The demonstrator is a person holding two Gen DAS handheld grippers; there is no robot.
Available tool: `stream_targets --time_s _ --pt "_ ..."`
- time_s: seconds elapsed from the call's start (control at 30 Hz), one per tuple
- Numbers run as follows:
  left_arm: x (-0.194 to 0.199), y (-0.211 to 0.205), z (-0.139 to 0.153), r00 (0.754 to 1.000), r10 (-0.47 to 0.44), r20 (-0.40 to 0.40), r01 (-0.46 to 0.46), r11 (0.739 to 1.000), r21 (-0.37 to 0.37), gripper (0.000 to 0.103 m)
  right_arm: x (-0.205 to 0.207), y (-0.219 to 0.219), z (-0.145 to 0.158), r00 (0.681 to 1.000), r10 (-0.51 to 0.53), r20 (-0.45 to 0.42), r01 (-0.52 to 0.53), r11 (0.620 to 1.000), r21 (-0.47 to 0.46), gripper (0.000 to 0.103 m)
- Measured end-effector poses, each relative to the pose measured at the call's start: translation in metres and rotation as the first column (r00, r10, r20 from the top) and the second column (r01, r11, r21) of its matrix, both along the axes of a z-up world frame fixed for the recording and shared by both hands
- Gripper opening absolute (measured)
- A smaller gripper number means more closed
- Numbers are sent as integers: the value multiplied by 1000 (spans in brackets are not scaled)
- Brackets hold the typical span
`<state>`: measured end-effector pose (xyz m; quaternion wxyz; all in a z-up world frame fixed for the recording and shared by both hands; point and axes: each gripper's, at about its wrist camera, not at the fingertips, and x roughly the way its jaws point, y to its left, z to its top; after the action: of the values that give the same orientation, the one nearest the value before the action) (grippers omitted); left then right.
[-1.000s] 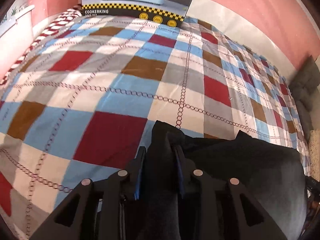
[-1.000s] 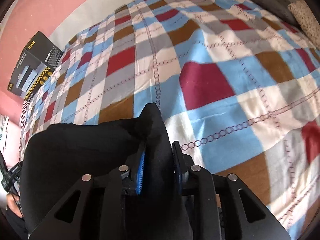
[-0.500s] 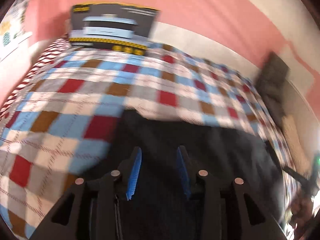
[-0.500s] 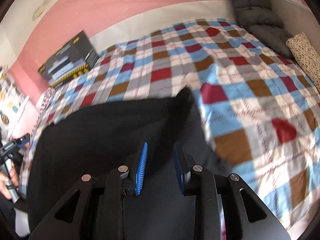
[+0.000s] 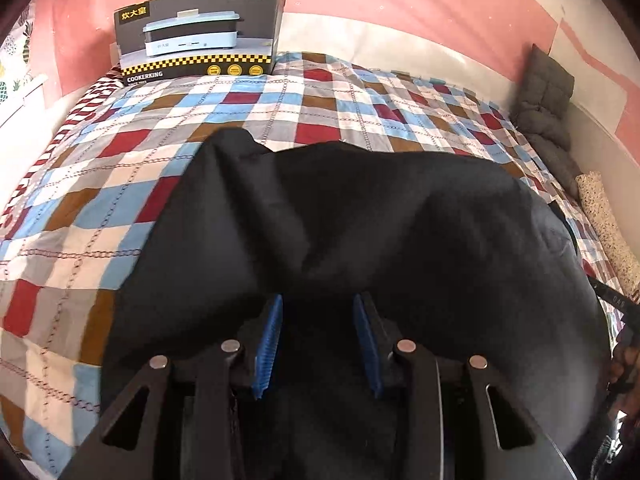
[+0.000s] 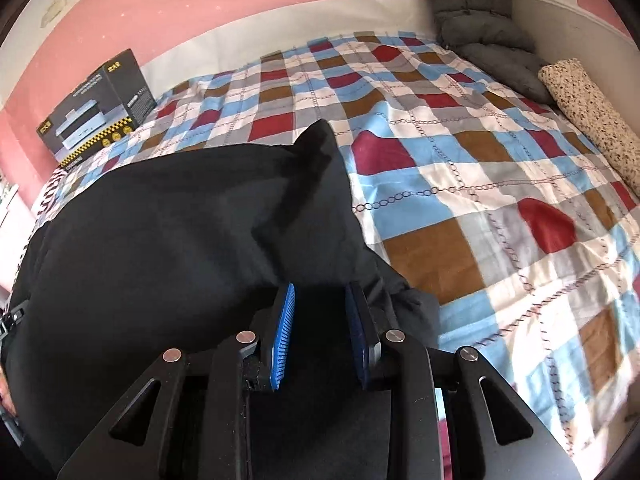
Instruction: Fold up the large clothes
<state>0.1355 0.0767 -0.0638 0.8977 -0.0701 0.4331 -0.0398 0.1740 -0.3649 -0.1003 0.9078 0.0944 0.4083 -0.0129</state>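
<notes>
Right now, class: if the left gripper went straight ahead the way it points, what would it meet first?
Most likely the black garment bunched just beyond the open left gripper; past it lies the checked bedspread. Depth is uncertain.

Left wrist view: sits low behind left gripper [image 5: 318, 308], faces forward across checkered bedspread [image 5: 120, 184] toward pink wall, cooker box [image 5: 200, 36] ahead at far edge. Right wrist view: same low seat behind right gripper [image 6: 320, 300], faces along bed, slightly rightward (grey cushion [image 6: 480, 12] top right, box far left). Both close over black garment [image 5: 360, 208]. Shared: garment, bedspread, box, cushion, speckled roll [image 6: 592, 112].
</notes>
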Motion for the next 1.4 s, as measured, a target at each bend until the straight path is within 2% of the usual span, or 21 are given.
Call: stream_targets --time_s 0.17,0.23,0.3,0.43,0.53,0.63,0.73,0.9,1.03,1.17,1.3,1.4 --pt "16 34 11 996 91 20 -91 996 14 39 8 -2 20 999 2 51 -3 1000 24 27" --pt "27 47 9 992 124 20 -124 992 0 39 21 -2 16 999 3 43 -4 1000 19 27" --pt "34 53 0 990 140 4 -140 990 12 39 35 -6 1 1000 -13 -3 13 1000 24 27" --pt "34 54 -16 990 139 10 -140 990 3 39 39 -16 -18 998 -44 -39 47 997 64 27" --pt "34 53 -21 990 139 18 -139 990 6 39 39 -15 -20 998 -43 -46 45 997 55 27" --pt "37 56 -19 990 139 5 -139 990 -6 39 43 -14 -19 997 -38 -60 41 998 43 27" --pt "35 52 -8 990 139 -4 -139 990 36 39 40 -11 -7 997 -40 -61 40 999 -3 27" --pt "0 36 22 995 88 35 -87 996 -30 39 -2 14 34 999 38 36 -38 999 6 27" --pt "-42 0 34 998 -28 56 31 998 -46 39 -43 52 47 987 146 66 -148 989 22 27" --pt "-66 -33 24 992 -125 30 126 992 -26 39 -73 94 38 966 255 43 -255 967 -2 28" --pt "-65 -43 6 993 -119 -2 119 993 -6 41 -76 116 13 953 304 6 -302 949 -91 29" --pt "-63 -43 8 993 -114 -5 114 993 10 43 -71 113 10 951 310 -10 -309 947 -87 30"
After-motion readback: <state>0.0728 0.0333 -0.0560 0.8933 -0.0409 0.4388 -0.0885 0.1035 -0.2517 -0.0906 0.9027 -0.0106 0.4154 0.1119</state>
